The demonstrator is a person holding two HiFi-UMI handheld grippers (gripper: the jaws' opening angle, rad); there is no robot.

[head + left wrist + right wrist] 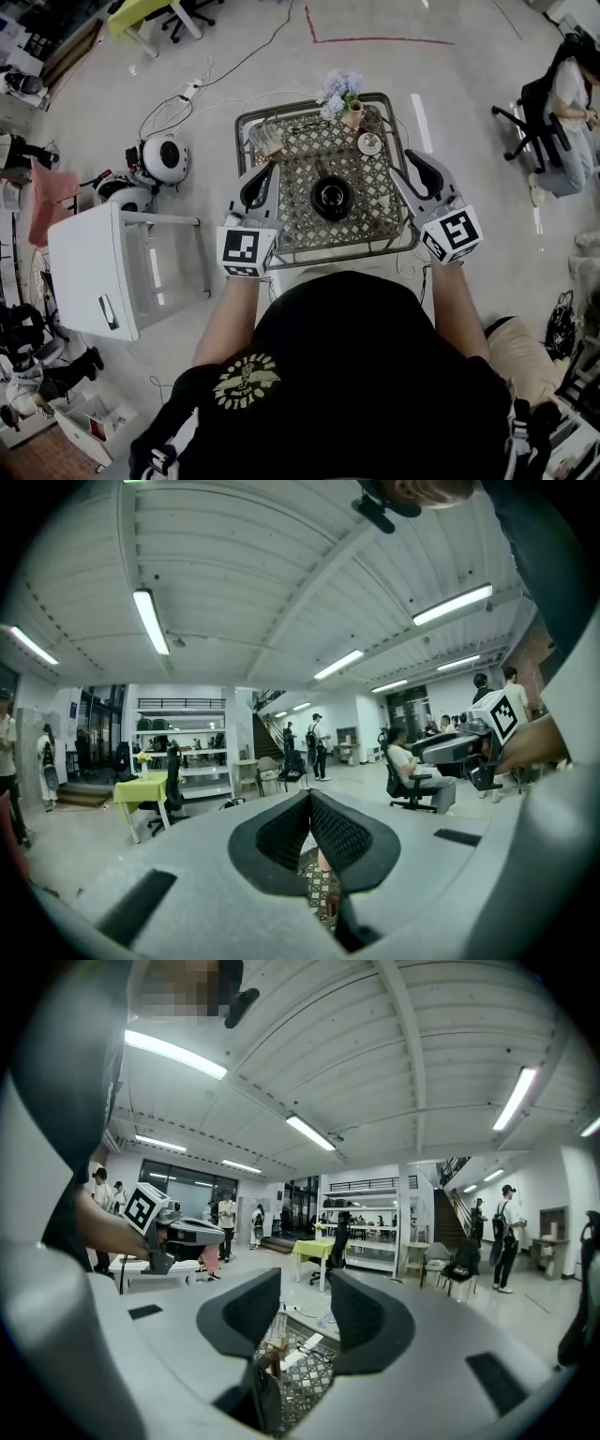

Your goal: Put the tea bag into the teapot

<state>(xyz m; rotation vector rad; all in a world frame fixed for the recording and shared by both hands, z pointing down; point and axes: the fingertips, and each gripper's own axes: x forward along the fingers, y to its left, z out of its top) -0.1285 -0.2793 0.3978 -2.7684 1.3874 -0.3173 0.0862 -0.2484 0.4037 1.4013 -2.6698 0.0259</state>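
A black teapot [331, 197] with its lid on stands in the middle of a small lattice-top table [281, 248]. A glass [265, 139] stands at the far left of the table and a small white cup [369, 143] at the far right. I cannot pick out the tea bag. My left gripper [270, 169] hovers over the table's left side with its pads pressed together and nothing between them [309, 799]. My right gripper [411, 157] hangs over the right edge. Its jaws stand apart and empty [305, 1302]. Both point forward and upward.
A vase of pale flowers [342, 94] stands at the table's far edge. A white cabinet [103, 272] sits to the left, round white devices [164, 159] and cables lie on the floor, and a seated person [567, 94] is at the far right.
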